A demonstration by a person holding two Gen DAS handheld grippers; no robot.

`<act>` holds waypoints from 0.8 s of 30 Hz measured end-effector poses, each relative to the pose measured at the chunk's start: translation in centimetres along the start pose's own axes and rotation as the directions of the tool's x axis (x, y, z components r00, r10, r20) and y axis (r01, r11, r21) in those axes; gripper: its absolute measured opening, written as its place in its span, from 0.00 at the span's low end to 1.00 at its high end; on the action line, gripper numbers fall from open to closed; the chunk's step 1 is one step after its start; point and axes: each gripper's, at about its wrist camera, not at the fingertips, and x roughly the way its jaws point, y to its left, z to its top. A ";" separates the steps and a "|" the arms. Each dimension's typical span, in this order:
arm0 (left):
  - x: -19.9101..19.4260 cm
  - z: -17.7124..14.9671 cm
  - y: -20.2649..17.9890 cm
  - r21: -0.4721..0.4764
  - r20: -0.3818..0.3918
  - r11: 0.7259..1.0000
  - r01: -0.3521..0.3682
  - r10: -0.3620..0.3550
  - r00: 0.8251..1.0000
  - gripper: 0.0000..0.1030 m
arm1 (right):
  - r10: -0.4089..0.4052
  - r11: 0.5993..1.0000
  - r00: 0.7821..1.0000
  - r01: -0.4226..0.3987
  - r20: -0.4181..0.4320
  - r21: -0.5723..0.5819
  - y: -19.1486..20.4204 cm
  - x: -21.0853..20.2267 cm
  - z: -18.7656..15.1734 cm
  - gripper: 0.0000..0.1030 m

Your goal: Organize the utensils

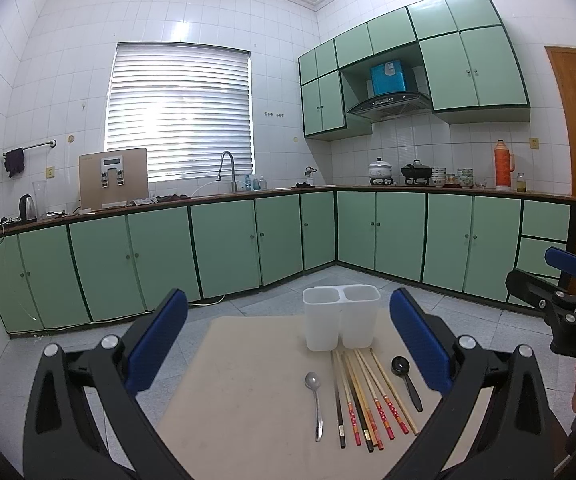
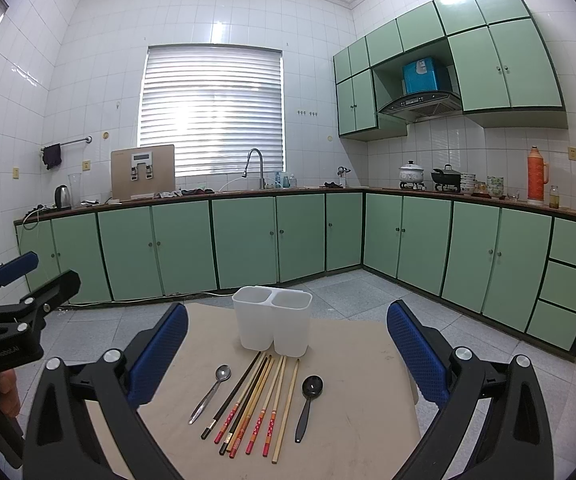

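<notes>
— Between the spread left fingers [image 1: 288, 344], what lies on the tan bench [image 1: 247, 380]?
— White two-compartment plastic holder [image 1: 342, 320], steel spoon [image 1: 315, 396], chopsticks [image 1: 368, 396], black spoon [image 1: 406, 382]; right fingers [image 2: 288, 344] also spread, empty.

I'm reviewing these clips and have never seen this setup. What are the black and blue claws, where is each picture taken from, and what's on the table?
No robot here: a person holds a two-finger gripper in each hand, each with a fisheye camera looking along its fingers. One picture looks out from the left gripper, the other from the right gripper. Both are open and hold nothing. On the beige tabletop stand a white two-compartment plastic holder and, in front of it, a silver metal spoon, a row of wooden chopsticks and a black plastic spoon.
</notes>
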 end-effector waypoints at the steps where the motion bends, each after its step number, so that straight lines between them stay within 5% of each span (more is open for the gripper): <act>1: 0.0 0.0 0.0 0.000 0.000 1.000 0.000 0.000 1.000 0.95 | 0.000 1.000 1.000 0.000 0.000 -0.001 0.0 0.0 0.0 0.94; 24: 0.0 0.1 0.2 0.001 0.000 1.000 0.000 0.000 1.000 0.95 | 0.000 1.000 1.000 0.000 0.000 -0.002 0.3 0.0 0.1 0.94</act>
